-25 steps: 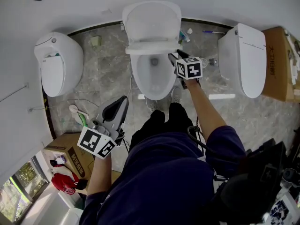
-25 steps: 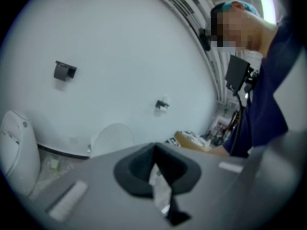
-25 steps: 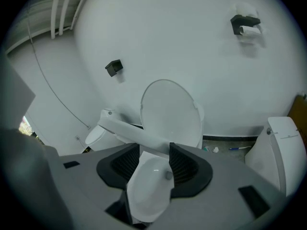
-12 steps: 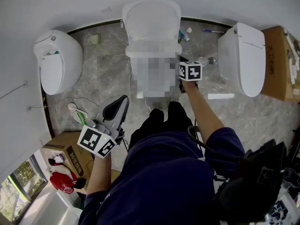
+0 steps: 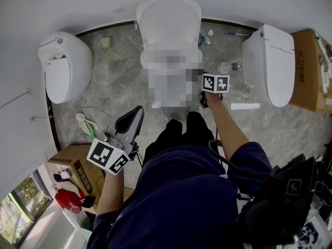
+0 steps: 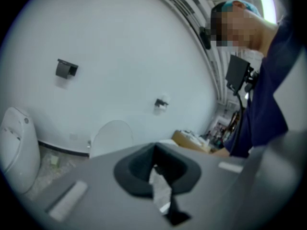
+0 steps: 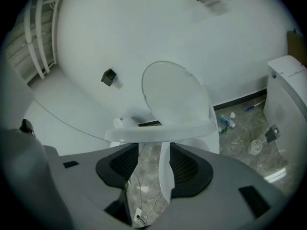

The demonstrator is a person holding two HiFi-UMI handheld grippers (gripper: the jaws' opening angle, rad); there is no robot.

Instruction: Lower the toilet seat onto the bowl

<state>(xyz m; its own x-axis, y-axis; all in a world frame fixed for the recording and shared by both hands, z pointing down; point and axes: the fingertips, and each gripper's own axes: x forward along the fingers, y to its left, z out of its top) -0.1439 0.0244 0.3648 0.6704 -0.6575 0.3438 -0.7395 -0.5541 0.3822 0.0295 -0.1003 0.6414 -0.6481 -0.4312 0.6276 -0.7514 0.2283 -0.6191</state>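
Left gripper: black pads pressed together, nothing between them. Right gripper: we note ribbed dark pads standing wide apart, clamping nothing. Glossy white toilet seat lies flat just beyond them at 12 o'clock; smooth oval lid upright behind.
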